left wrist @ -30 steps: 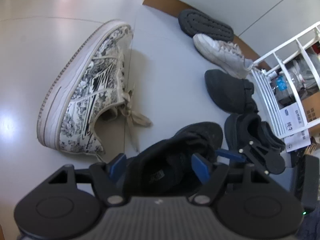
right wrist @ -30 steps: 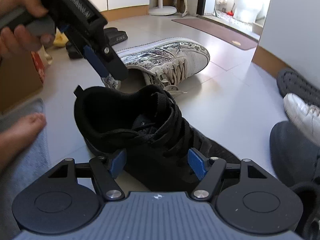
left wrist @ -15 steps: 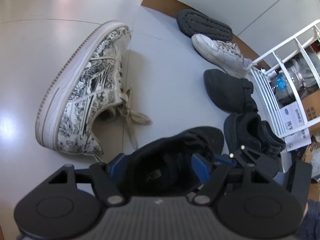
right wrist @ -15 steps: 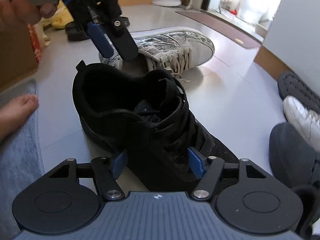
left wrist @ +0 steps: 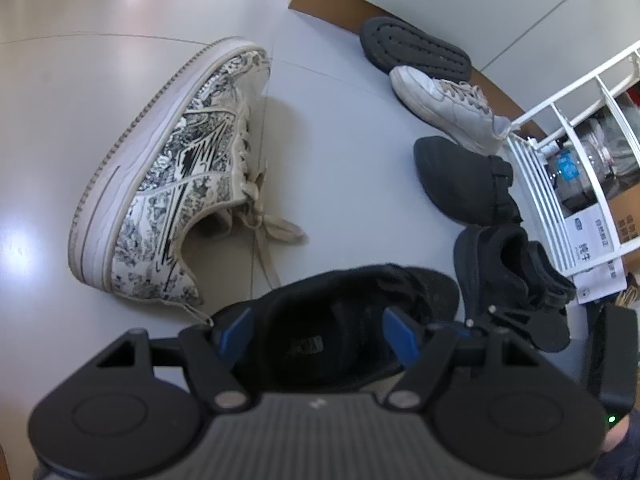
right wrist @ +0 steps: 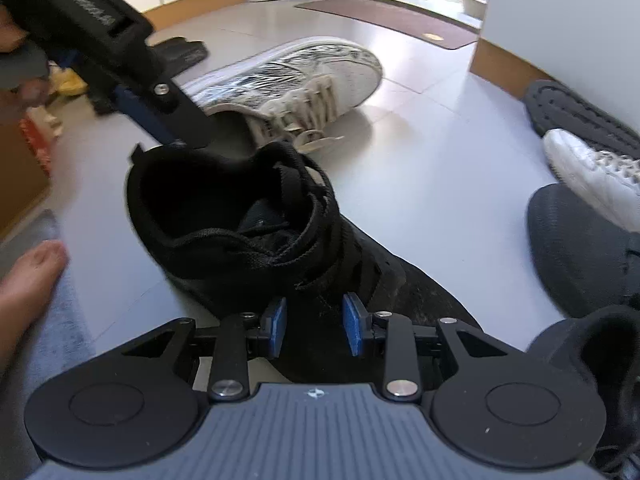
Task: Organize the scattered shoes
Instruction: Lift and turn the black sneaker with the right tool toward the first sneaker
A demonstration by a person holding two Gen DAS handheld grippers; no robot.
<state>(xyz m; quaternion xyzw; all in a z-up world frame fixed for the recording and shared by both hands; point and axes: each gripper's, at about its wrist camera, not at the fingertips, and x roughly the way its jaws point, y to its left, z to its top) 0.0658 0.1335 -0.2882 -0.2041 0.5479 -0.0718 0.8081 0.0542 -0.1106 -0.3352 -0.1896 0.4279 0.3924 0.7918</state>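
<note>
Several shoes lie scattered on the floor (left wrist: pixel 340 128): a row of dark shoes (left wrist: pixel 464 184) and a white sneaker (left wrist: pixel 444 104) by the white rack (left wrist: pixel 560 184), a patterned sneaker (left wrist: pixel 180 184) on its side. Now the black lace-up shoe (right wrist: pixel 280 240) is being taken, judging by both tongs. Left tongs (left wrist: pixel 316 332) gape wide around its heel collar, pads not pressing. Right tongs (right wrist: pixel 314 322) have just been closing over the toe end; they look pinched on the upper, though contact is hard to confirm. Next comes a firm bite, then a lift toward the row by the rack.
</note>
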